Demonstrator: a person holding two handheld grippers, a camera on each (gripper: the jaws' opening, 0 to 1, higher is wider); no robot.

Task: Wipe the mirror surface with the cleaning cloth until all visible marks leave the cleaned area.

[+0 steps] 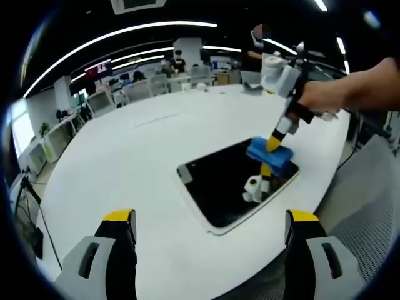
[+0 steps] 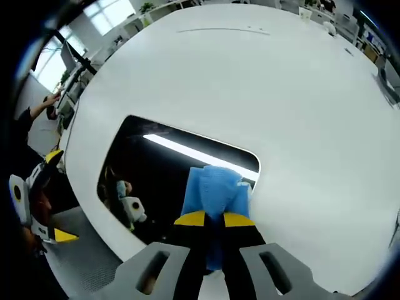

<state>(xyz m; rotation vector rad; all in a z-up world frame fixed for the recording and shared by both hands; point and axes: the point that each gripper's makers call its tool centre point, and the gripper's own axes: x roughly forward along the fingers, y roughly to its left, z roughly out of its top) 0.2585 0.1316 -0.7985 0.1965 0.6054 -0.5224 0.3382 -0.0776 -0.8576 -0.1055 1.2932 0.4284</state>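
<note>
Mirror (image 1: 234,184) lies flat on the white table (image 1: 125,169), near its edge. Right gripper (image 2: 214,219) clamps the blue cloth (image 2: 215,187), pressing it onto the mirror's far end. Left gripper (image 1: 209,228) hovers short of the mirror, jaws spread wide apart, grasping nothing.

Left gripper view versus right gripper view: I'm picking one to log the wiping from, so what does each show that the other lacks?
Left gripper view alone: the left gripper, jaws wide apart over the table, a hand holding the right gripper from outside, and the office desks behind.

Right gripper view alone: the right gripper shut on the cloth seen close, and a ceiling light reflected in the mirror.

Both: the mirror lying flat on the white table, the blue cloth pressed on it near one edge.
</note>
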